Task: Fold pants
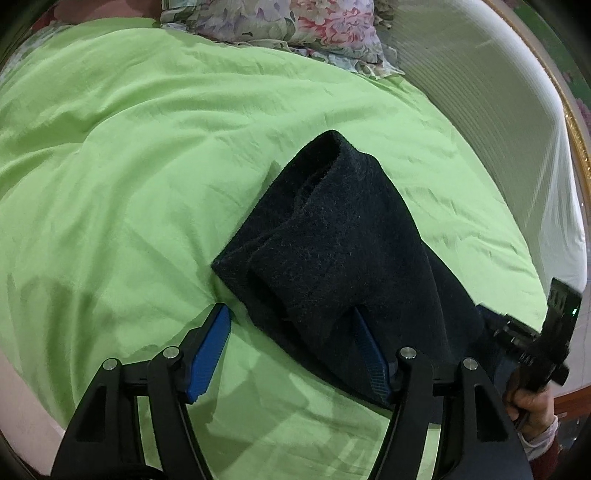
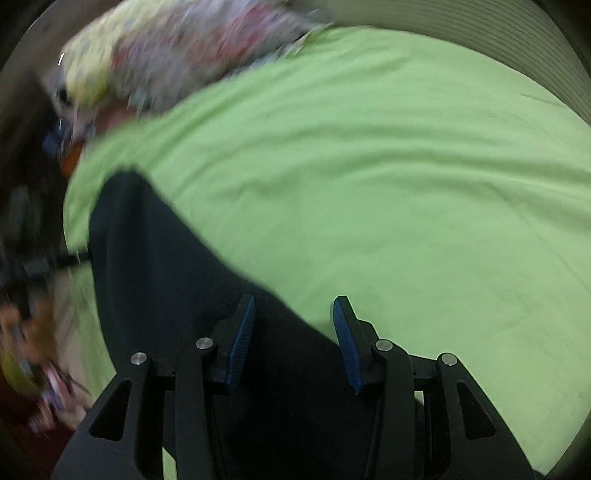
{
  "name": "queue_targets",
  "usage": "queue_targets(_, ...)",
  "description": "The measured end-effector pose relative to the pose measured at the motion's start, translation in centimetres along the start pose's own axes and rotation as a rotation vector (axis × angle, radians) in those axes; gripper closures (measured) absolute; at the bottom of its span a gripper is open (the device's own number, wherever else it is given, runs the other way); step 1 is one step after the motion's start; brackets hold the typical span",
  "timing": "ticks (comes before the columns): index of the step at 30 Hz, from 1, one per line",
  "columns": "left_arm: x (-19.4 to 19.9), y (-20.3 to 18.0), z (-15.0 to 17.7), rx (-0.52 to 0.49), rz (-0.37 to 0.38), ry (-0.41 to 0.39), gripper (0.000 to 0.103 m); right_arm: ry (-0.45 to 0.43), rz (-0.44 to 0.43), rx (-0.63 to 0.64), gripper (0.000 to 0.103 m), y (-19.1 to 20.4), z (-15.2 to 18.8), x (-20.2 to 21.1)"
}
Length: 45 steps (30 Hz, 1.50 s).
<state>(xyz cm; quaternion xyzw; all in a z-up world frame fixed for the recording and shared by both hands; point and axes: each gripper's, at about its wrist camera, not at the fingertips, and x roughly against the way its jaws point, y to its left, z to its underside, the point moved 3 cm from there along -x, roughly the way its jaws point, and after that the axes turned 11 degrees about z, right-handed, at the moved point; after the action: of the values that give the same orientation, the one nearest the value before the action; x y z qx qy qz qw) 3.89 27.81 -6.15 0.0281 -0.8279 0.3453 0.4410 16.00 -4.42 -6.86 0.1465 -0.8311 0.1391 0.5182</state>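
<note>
- The left gripper (image 1: 291, 332) stands spread wide just above the bed, nothing pinched; its right blue pad (image 1: 371, 360) is partly tucked under the edge of the dark pants (image 1: 332, 251), its left pad over bare sheet.
- The right gripper (image 2: 293, 341) is also spread apart, dark fabric of the pants (image 2: 177, 266) lying between and below its pads; this view is blurred, so I cannot tell whether the pads touch the cloth.
- The pants lie folded into a thick bundle on the green sheet (image 1: 129, 166), one rolled end pointing toward the headboard.
- At the left view's right edge, a hand (image 1: 532, 402) grips the other tool's black handle.
- Farther off, a floral pillow (image 1: 295, 26) sits at the head of the bed.
- Behind it curves a white padded headboard (image 1: 480, 92) with gold trim.
</note>
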Motion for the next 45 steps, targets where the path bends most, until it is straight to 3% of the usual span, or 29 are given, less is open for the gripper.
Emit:
queue_targets(7, -0.9, -0.8, -1.1, -0.011, -0.014, -0.042, 0.037, 0.060, -0.036, 0.044, 0.059, 0.4, -0.9, -1.2)
queue_targets(8, -1.1, -0.9, -1.2, -0.012, -0.022, -0.051, 0.043, 0.070, -0.037, 0.054, 0.060, 0.6, -1.1, -1.4)
queue_targets(10, -1.3, -1.2, -1.4, -0.021, -0.029, -0.064, 0.060, 0.084, -0.064, 0.067, 0.078, 0.9, -0.8, -1.1)
queue_targets(11, -1.4, -1.3, -1.4, -0.028, -0.013, -0.065, 0.070, 0.081, -0.062, 0.087, 0.080, 1.3, -0.6, -0.8)
queue_targets(15, 0.2, -2.5, -1.4, -0.067, 0.038, -0.113, 0.084, 0.023, 0.031, 0.167, 0.094, 3.2, -0.3, 1.4)
queue_targets(19, 4.6, -3.7, -1.2, -0.106, 0.133, -0.213, 0.085, -0.116, 0.132, 0.150, 0.095, 3.1, -1.1, 5.7)
queue_targets(21, 5.8, -3.8, -0.9, -0.119, 0.163, -0.232, 0.085, -0.179, 0.209, 0.139, 0.095, 3.0, -1.4, 7.0)
queue_targets(23, 6.2, -3.7, -0.7, -0.139, 0.176, -0.240, 0.085, -0.207, 0.215, 0.082, 0.096, 2.5, -1.6, 7.3)
queue_targets(32, 1.4, -0.4, -0.6, -0.139, 0.093, -0.157, 0.084, -0.170, 0.334, 0.060, 0.096, 3.8, -1.5, 2.1)
queue_targets(35, 0.7, 0.4, -0.2, -0.136, 0.055, -0.129, 0.078, -0.147, 0.333, 0.003, 0.090, 3.3, -1.3, 1.3)
queue_targets(40, 3.4, 0.0, -0.1, -0.163, 0.001, -0.180, 0.060, -0.168, 0.291, -0.096, 0.055, 2.4, -0.1, 3.3)
queue_targets(42, 5.3, -0.6, -0.3, -0.197, -0.036, -0.236, 0.053, -0.190, 0.266, -0.142, 0.050, 1.8, 0.8, 4.7)
queue_targets(45, 7.2, -1.7, -0.5, -0.209, -0.018, -0.278, 0.047, -0.215, 0.260, -0.207, 0.047, 0.8, 2.5, 6.6)
